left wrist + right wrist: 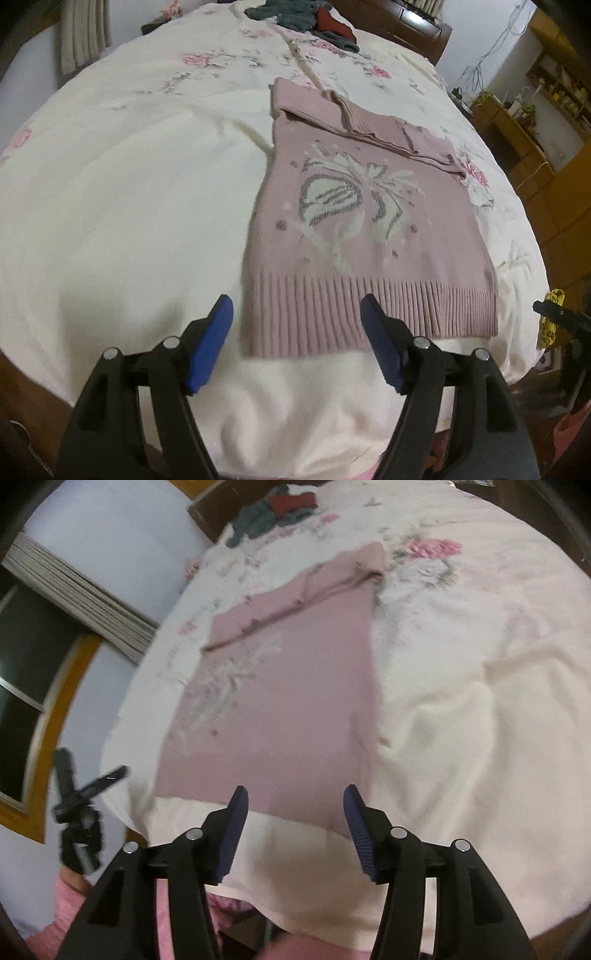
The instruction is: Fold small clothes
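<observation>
Blue pads of my left hand-held gripper (295, 321) hang spread apart, grasping nothing, just short of the pink sweater's (362, 221) ribbed hem (369, 314). Over at 3 o'clock, my right hand-held gripper (295, 812) is likewise released above the same hem. That sweater lies flat on the bed (129, 203), sleeves folded across the chest, long axis running hem near me to collar at 12 o'clock. Soft, light, floppy knit, I'd judge; best pinched at the two hem corners.
</observation>
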A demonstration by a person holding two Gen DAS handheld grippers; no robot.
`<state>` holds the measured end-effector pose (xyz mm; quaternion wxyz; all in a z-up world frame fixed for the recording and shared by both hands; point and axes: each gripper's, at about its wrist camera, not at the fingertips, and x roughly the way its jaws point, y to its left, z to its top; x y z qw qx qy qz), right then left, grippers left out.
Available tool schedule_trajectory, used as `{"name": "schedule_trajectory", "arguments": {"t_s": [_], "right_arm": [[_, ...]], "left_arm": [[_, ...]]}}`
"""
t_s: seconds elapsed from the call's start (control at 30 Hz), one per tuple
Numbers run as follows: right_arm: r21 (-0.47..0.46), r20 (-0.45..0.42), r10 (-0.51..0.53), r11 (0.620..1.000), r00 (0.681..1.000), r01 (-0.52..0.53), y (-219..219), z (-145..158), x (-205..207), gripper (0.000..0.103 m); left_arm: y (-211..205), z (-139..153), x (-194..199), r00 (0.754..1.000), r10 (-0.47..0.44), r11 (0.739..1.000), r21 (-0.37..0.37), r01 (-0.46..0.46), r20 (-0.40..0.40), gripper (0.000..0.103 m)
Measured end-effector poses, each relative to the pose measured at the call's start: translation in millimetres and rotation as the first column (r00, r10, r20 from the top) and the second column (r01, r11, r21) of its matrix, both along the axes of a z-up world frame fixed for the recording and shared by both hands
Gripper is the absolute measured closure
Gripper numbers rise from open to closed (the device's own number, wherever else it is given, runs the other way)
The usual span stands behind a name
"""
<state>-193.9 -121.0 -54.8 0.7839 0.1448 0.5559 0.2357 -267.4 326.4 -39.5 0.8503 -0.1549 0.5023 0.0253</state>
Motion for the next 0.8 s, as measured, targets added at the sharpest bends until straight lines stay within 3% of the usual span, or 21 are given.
{"name": "schedule_trajectory", "arguments": {"t_s": [0.17,0.4,0.47,0.6,0.67,0.73,0.8], "right_arm": [[0.047,-0.071,-0.032,0.998,0.997,0.035,-9.6,-33.2,-4.8,0.047],[0.077,-0.158,-0.050,0.995,0.986,0.063,-12.9,-92.8,3.4,0.047],[0.102,-0.177,-0.034,0.993,0.984,0.052,-12.9,-103.5,9.3,0.047],[0.132,-0.156,0.019,0.991,0.988,0.002,-8.2,-107.2,14.5,0.048],[0.137,-0.162,0.027,0.991,0.986,-0.005,-6.5,-109.4,17.9,0.060],[0.164,-0.168,0.040,0.986,0.985,-0.013,-6.0,-111.3,20.4,0.082],[0.204,-0.168,0.052,0.979,0.984,-0.017,-5.8,-110.0,20.1,0.088]], "left_arm": [[10.9,-23.8,-14.8,0.998,0.028,0.999,-0.044,-0.031,-0.055,0.025],[9.7,-75.7,4.9,0.990,0.011,0.992,-0.120,-0.028,-0.143,0.025],[10.8,-89.2,14.2,0.985,0.016,0.991,-0.131,-0.038,-0.171,0.025],[6.1,-94.3,27.8,0.988,-0.003,0.993,-0.113,-0.014,-0.155,0.021],[3.1,-90.2,31.1,0.989,-0.014,0.992,-0.125,-0.004,-0.145,0.026],[1.4,-87.0,32.8,0.990,-0.027,0.988,-0.153,0.006,-0.139,0.040],[-0.1,-86.5,32.1,0.989,-0.025,0.987,-0.159,0.002,-0.144,0.053]]}}
